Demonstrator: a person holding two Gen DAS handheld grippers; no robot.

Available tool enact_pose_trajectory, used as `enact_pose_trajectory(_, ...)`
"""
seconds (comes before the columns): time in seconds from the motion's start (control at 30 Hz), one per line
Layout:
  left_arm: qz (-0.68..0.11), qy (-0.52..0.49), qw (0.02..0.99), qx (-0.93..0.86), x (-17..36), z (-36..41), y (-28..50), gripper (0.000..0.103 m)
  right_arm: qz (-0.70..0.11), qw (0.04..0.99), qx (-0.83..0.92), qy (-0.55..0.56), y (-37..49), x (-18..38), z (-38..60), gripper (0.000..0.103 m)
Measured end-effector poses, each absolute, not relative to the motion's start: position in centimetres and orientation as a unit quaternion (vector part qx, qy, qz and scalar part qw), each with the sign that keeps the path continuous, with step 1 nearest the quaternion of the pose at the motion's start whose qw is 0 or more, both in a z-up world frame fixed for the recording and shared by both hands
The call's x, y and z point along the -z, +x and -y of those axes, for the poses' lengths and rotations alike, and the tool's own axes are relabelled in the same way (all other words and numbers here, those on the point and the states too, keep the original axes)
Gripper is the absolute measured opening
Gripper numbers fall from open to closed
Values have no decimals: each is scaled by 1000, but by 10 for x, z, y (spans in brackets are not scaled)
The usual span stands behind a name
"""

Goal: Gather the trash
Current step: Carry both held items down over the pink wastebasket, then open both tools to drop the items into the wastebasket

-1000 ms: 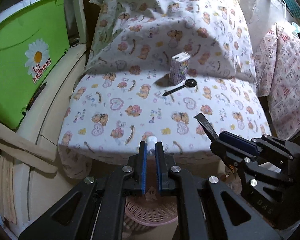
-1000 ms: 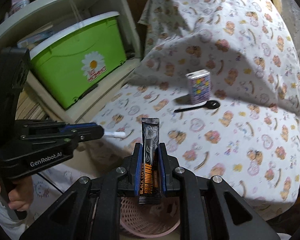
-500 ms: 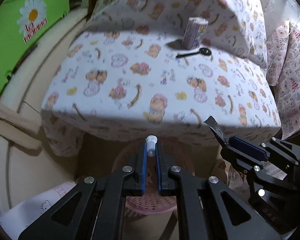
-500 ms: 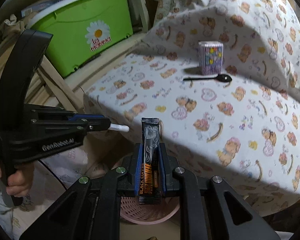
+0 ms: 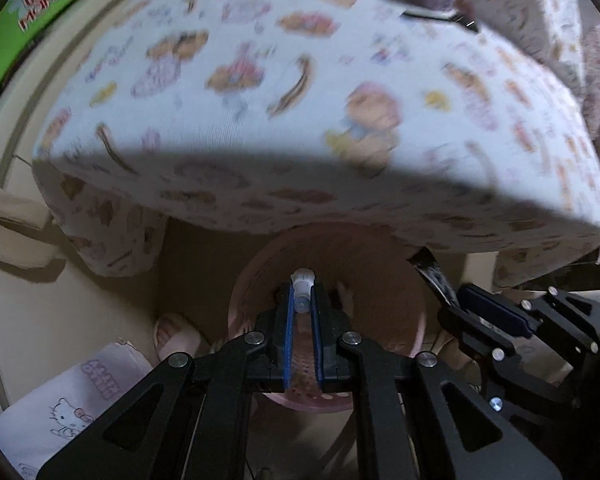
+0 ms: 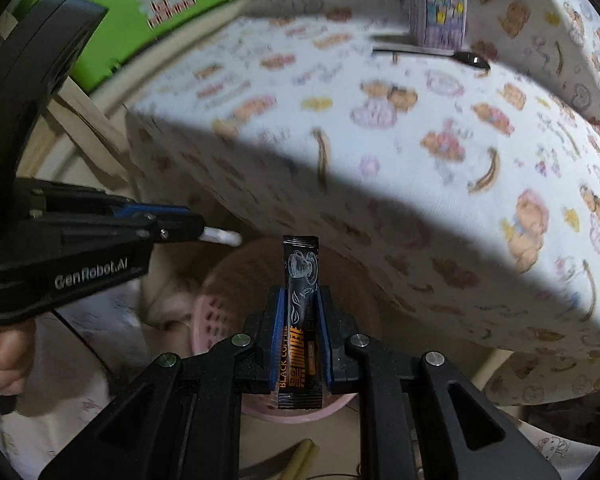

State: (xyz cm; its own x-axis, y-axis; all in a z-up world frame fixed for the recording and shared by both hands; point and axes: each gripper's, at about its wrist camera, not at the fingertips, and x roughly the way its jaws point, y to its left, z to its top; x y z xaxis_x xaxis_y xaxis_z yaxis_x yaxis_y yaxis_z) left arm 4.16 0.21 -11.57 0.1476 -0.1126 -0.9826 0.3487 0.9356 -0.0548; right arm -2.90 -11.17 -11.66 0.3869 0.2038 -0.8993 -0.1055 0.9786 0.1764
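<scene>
My left gripper (image 5: 301,294) is shut on a small white plastic tube (image 5: 301,285) and hangs right over the mouth of the pink perforated basket (image 5: 416,320) on the floor. Seen from the right wrist view, that left gripper (image 6: 196,229) reaches in from the left with the white tube (image 6: 220,236) sticking out. My right gripper (image 6: 300,300) is shut on a black coffee sachet (image 6: 300,280) that stands upright above the same pink basket (image 6: 208,312). In the left wrist view the right gripper (image 5: 454,300) shows at the right with the sachet (image 5: 430,272) tip.
The cartoon-print covered table (image 6: 420,128) overhangs the basket; a small purple carton (image 6: 438,14) and a black spoon (image 6: 440,54) lie on it. A green bin (image 6: 140,12) stands back left. A hand (image 6: 4,356) grips the left handle. A foot in a slipper (image 5: 172,336) is beside the basket.
Both grippers have sunk from tabletop height to below the table edge and tilted downward, so the basket now fills the view under them. Both grips are unchanged.
</scene>
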Motion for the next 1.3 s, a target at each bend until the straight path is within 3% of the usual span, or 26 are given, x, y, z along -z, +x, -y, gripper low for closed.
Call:
enact_pose_trajectory(0.4, -690, 107, 706, 118, 175, -13, 46, 7, -605, 793, -72, 18, -20, 170, 101, 17)
enact_pose_trajectory(0.77, -699, 78, 700, 122, 171, -20, 49, 8, -604, 793, -74, 10, -22, 171, 100, 17)
enact_pose_trajectory(0.83, -702, 73, 698, 121, 172, -22, 48, 14, -604, 793, -73, 9, -20, 172, 99, 17)
enact_pose_trajectory(0.9, -708, 72, 693, 111, 176, -27, 49, 30, -605, 793, -73, 15, -20, 173, 100, 17)
enact_pose_trajectory(0.93, -708, 72, 694, 107, 176, -28, 50, 31, -605, 793, -73, 19, -19, 174, 100, 17)
enact_pose_trajectory(0.97, -710, 72, 693, 103, 178, -29, 50, 32, -606, 791, -74, 22, -18, 175, 100, 19)
enact_pose_trajectory(1.03, -711, 70, 693, 98, 179, -31, 51, 44, -610, 789, -71, 23, -18, 177, 101, 25)
enact_pose_trajectory(1.1, -708, 77, 696, 94, 178, -30, 52, 46, -613, 787, -63, 21, -17, 178, 100, 47)
enact_pose_trajectory(1.17, -703, 91, 700, 88, 177, -29, 51, 53, -607, 793, -56, 15, -18, 177, 100, 60)
enact_pose_trajectory(1.3, -694, 102, 707, 89, 173, -28, 52, 58, -602, 796, -55, -2, -18, 174, 100, 66)
